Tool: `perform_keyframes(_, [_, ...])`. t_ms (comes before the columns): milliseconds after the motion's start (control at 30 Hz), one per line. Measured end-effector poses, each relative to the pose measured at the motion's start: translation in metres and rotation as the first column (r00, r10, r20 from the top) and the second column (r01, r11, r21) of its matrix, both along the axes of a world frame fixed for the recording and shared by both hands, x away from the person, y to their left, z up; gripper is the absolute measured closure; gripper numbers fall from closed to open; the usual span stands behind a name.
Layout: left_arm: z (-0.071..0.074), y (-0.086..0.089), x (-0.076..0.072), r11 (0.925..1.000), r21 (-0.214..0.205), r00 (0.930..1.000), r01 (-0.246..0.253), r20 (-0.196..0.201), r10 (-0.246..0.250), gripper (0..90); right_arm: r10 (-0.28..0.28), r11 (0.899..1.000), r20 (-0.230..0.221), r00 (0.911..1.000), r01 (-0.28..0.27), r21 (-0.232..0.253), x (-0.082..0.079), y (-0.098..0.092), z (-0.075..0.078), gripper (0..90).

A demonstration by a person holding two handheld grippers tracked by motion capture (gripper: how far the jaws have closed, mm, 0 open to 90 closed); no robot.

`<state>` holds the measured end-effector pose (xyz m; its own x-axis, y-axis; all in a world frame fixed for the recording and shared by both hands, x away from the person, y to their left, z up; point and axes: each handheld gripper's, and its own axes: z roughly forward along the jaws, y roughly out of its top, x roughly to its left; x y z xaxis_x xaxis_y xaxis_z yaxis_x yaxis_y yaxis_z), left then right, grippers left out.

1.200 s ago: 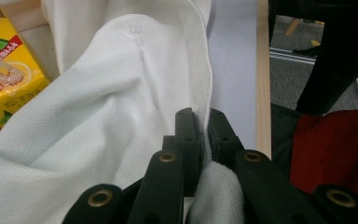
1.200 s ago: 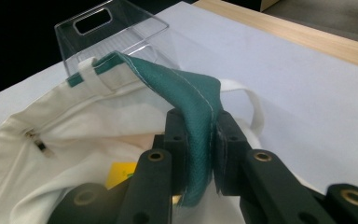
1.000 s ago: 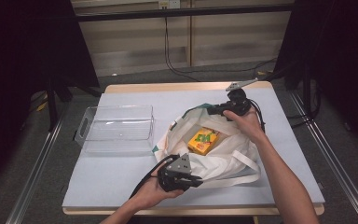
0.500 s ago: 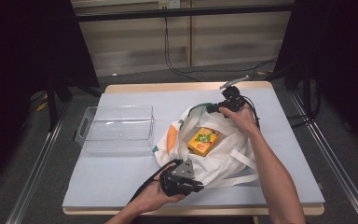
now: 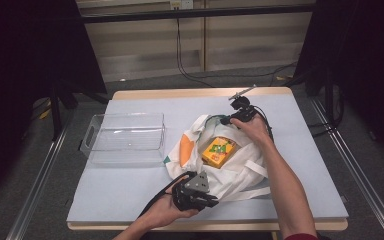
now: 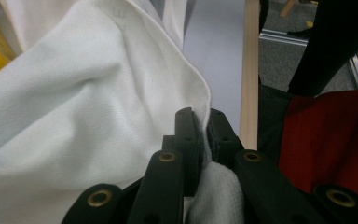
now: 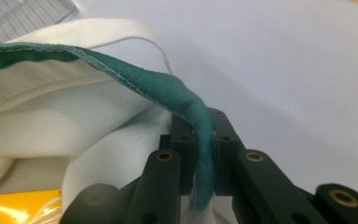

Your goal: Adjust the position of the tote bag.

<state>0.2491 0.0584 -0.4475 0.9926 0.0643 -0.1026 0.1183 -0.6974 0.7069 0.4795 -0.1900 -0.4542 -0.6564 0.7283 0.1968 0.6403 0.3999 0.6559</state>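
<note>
A white cloth bag (image 5: 240, 170) with a green rim lies on the table, its mouth held apart. Inside it I see a yellow box (image 5: 219, 151), and an orange patch (image 5: 186, 148) shows at its left side. My left gripper (image 5: 211, 200) is at the bag's near edge, shut on white cloth (image 6: 88, 93), which is pinched between the jaws of the left gripper (image 6: 204, 126). My right gripper (image 5: 226, 120) is at the bag's far edge. In the right gripper view, the right gripper (image 7: 204, 126) is shut on the green rim (image 7: 144, 81). A corner of the yellow box (image 7: 23, 205) shows below.
An empty clear plastic bin (image 5: 125, 137) stands to the left of the bag on the grey-blue table mat (image 5: 130, 195). The table's wooden front edge (image 6: 249, 70) runs just beside the left gripper. Cables trail from both grippers.
My right hand has moved slightly left and lower, carrying the green rim with it. The left hand has stayed at the near edge.
</note>
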Motion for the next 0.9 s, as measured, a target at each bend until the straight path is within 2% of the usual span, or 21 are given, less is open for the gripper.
perform_keyframes(33, [-0.001,-0.001,-0.001,0.9999,0.013,1.0000,0.005,0.002,-0.005,84.9,-0.004,1.000,-0.001,1.0000,0.004,-0.007,0.001,0.001,-0.001,83.1])
perform_keyframes(67, [-0.002,-0.002,-0.002,1.0000,0.008,1.0000,0.004,0.004,-0.004,84.8,-0.003,1.000,-0.011,0.9999,0.003,-0.006,0.003,0.000,-0.003,83.1])
perform_keyframes(100, [-0.002,-0.003,-0.003,0.9995,0.030,0.9999,0.009,0.011,-0.010,84.8,-0.006,1.000,-0.012,0.9999,0.006,-0.004,0.004,0.000,-0.004,83.1])
perform_keyframes(167, [-0.004,-0.004,-0.004,0.9996,0.025,0.9997,0.013,0.021,-0.014,84.8,-0.009,1.000,-0.027,0.9996,0.009,-0.002,0.005,-0.001,-0.008,83.2])
perform_keyframes(200, [-0.003,-0.004,-0.003,0.9986,0.049,0.9996,0.020,0.020,-0.021,84.8,-0.016,1.000,-0.040,0.9991,0.016,-0.004,0.005,-0.001,-0.011,83.2])
perform_keyframes(233, [-0.003,-0.004,-0.004,0.9974,0.071,0.9993,0.004,0.037,-0.006,84.8,-0.017,0.999,-0.047,0.9988,0.016,-0.029,0.005,0.000,-0.012,83.2])
perform_keyframes(267, [-0.005,-0.004,-0.003,0.9978,0.063,0.9997,0.020,0.012,-0.021,84.8,-0.014,0.999,-0.057,0.9983,0.011,-0.053,0.006,0.003,-0.016,83.3])
perform_keyframes(300, [-0.008,-0.005,-0.004,0.9990,0.041,0.9998,0.015,0.013,-0.016,84.8,-0.021,0.998,-0.065,0.9977,0.017,-0.063,0.006,0.004,-0.017,83.3])
perform_keyframes(333, [-0.008,-0.006,-0.004,0.9990,0.041,0.9998,0.015,0.015,-0.016,84.7,-0.028,0.998,-0.072,0.9970,0.023,-0.067,0.006,0.005,-0.018,83.3])
perform_keyframes(367, [-0.006,-0.006,-0.004,0.9971,0.073,0.9996,0.021,0.018,-0.023,84.8,-0.031,0.997,-0.073,0.9969,0.026,-0.069,0.007,0.004,-0.018,83.3])
perform_keyframes(467, [-0.009,-0.007,-0.004,0.9984,0.053,0.9997,0.020,0.014,-0.021,84.9,-0.032,0.997,-0.060,0.9977,0.027,-0.079,0.008,0.005,-0.019,83.3])
perform_keyframes(600, [-0.014,-0.009,-0.003,0.9962,0.081,0.9995,0.032,-0.002,-0.032,84.9,-0.048,0.995,-0.070,0.9964,0.042,-0.088,0.009,0.006,-0.018,83.4])
perform_keyframes(633, [-0.015,-0.010,-0.003,0.9962,0.082,0.9995,0.030,0.009,-0.031,84.9,-0.041,0.995,-0.059,0.9975,0.035,-0.097,0.009,0.007,-0.018,83.4])
perform_keyframes(667, [-0.017,-0.010,-0.002,0.9960,0.085,0.9996,0.030,0.000,-0.030,84.9,-0.045,0.994,-0.059,0.9973,0.039,-0.101,0.009,0.007,-0.018,83.4])
perform_keyframes(700, [-0.017,-0.009,0.000,0.9929,0.113,0.9993,0.037,-0.015,-0.036,84.9,-0.046,0.994,-0.056,0.9974,0.040,-0.101,0.008,0.007,-0.018,83.3])
perform_keyframes(767, [-0.019,-0.008,0.003,0.9954,0.092,0.9993,0.028,-0.028,-0.025,84.7,-0.037,0.992,-0.037,0.9987,0.032,-0.119,0.007,0.009,-0.018,83.0])
perform_keyframes(833, [-0.018,-0.008,0.003,0.9954,0.093,0.9992,0.022,-0.034,-0.019,83.2,-0.032,0.991,-0.028,0.9991,0.028,-0.131,0.005,0.010,-0.017,80.9])
perform_keyframes(867, [-0.019,-0.008,0.003,0.9970,0.074,0.9993,0.020,-0.034,-0.017,81.0,-0.028,0.992,-0.023,0.9994,0.025,-0.125,0.004,0.009,-0.017,78.0])
perform_keyframes(900, [-0.016,-0.007,0.004,0.9950,0.095,0.9990,0.031,-0.035,-0.028,79.0,-0.039,0.993,-0.013,0.9991,0.038,-0.115,0.003,0.007,-0.016,74.1])
